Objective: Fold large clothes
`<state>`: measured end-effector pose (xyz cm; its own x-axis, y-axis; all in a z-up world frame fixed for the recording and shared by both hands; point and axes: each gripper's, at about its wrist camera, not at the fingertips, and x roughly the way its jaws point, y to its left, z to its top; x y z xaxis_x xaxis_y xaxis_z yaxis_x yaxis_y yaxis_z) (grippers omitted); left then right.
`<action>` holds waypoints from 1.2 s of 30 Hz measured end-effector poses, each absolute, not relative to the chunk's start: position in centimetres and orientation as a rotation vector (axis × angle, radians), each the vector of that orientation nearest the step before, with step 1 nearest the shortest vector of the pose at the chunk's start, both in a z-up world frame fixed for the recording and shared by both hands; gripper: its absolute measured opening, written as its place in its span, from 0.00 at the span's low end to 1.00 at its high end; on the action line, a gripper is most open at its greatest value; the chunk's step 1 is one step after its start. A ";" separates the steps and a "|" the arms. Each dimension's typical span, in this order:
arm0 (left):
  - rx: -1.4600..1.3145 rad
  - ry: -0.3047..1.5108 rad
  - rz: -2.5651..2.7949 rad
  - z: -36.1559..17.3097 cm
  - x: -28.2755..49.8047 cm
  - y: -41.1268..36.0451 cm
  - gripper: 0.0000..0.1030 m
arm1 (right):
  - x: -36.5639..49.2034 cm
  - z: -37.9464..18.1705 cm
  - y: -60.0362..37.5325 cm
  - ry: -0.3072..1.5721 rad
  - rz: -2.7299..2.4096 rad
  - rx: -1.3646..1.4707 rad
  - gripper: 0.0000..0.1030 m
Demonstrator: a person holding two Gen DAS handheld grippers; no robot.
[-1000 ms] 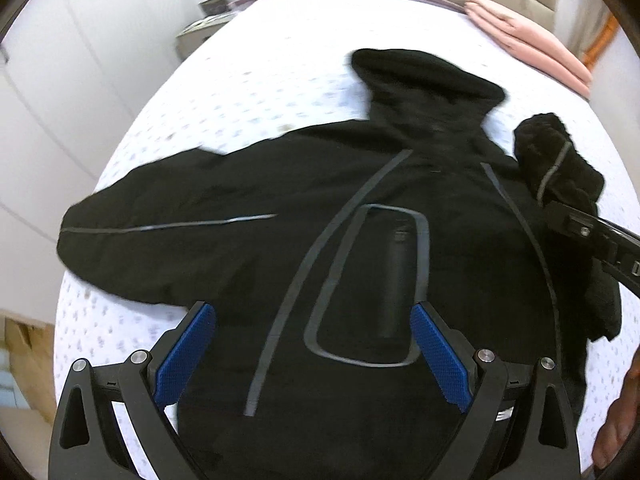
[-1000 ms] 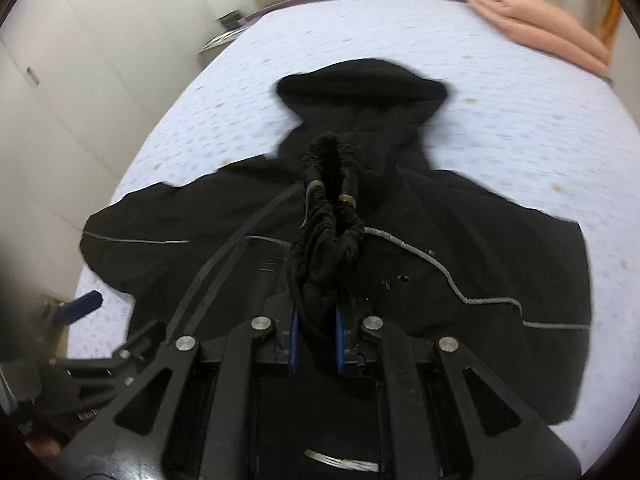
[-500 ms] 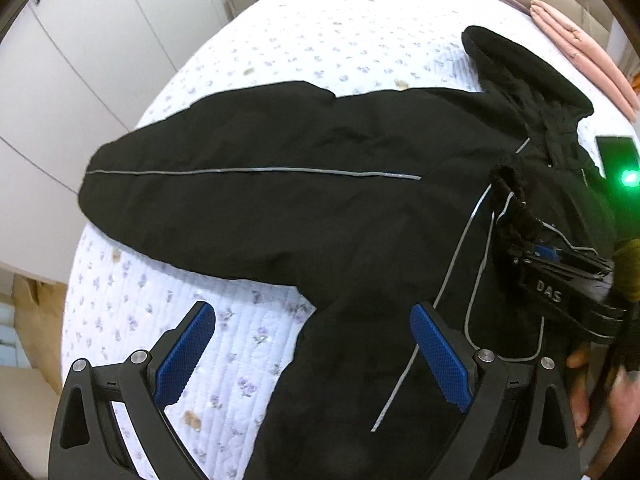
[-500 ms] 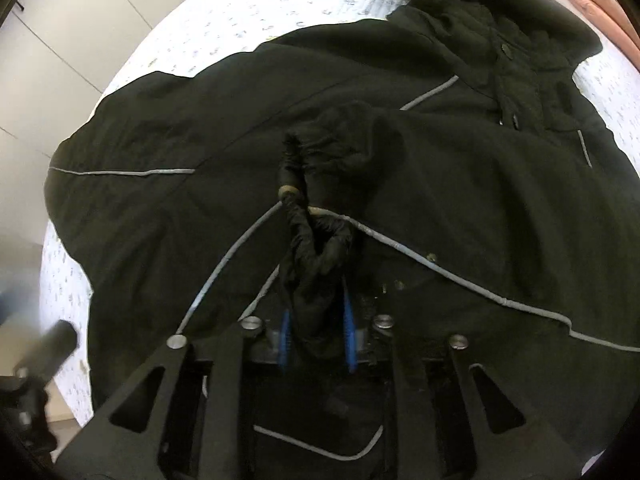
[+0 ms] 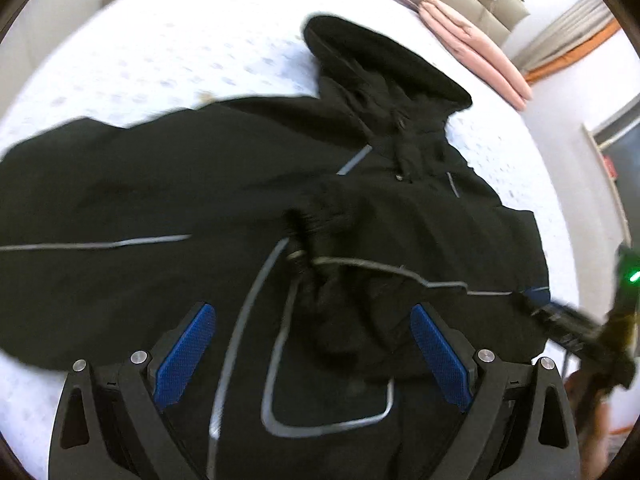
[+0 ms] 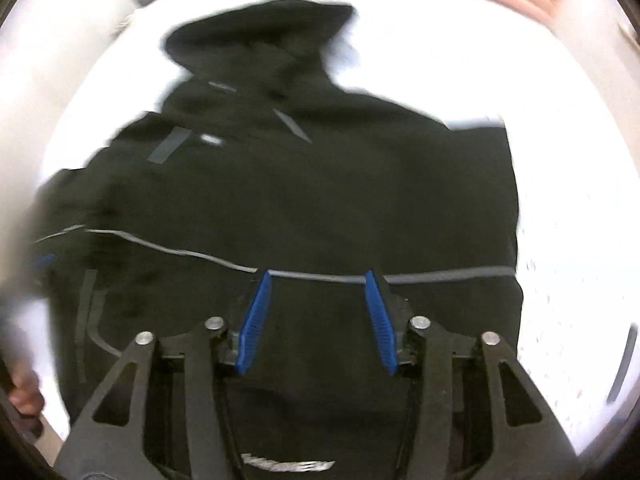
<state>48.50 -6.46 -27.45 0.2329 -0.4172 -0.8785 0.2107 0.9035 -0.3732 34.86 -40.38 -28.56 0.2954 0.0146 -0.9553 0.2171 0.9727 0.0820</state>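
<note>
Black hooded jacket with grey reflective piping lies spread on your white quilted bed, its hood toward the folded pink blanket and one sleeve cuff folded in across the chest. Your left claw hangs wide and empty above it. Your right claw has just been opening, narrowly parted with nothing between its blue pads.

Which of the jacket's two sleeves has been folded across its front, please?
The sleeve whose gathered cuff lies on the chest of the jacket. The other sleeve lies stretched out sideways over the bed.
</note>
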 end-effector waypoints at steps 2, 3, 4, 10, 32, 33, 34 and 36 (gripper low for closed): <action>-0.201 1.295 -0.452 -28.8 49.5 -7.1 0.79 | 35.0 -31.2 -41.9 1.326 -0.156 0.242 0.21; -0.199 1.328 -0.480 -29.9 50.0 -7.6 0.51 | 35.1 -33.0 -42.2 1.366 -0.140 0.283 0.20; -0.197 1.356 -0.502 -30.7 50.5 -7.9 0.32 | 35.2 -33.7 -42.3 1.377 -0.131 0.302 0.20; -0.215 1.287 -0.527 -29.5 51.2 -7.8 0.19 | 36.0 -33.3 -41.7 1.366 -0.097 0.273 0.20; -0.106 1.163 -0.315 -25.5 49.5 -0.2 0.42 | 38.2 -32.9 -37.1 1.419 -0.056 0.101 0.46; -0.097 1.144 -0.346 -24.4 49.2 -0.6 0.45 | 38.7 -32.5 -36.9 1.408 -0.053 0.102 0.46; -0.103 1.128 -0.405 -23.4 48.8 -1.6 0.49 | 38.5 -31.7 -36.5 1.392 -0.044 0.109 0.46; -0.131 1.120 -0.508 -23.0 48.5 -3.6 0.50 | 38.3 -30.6 -36.1 1.362 -0.021 0.133 0.46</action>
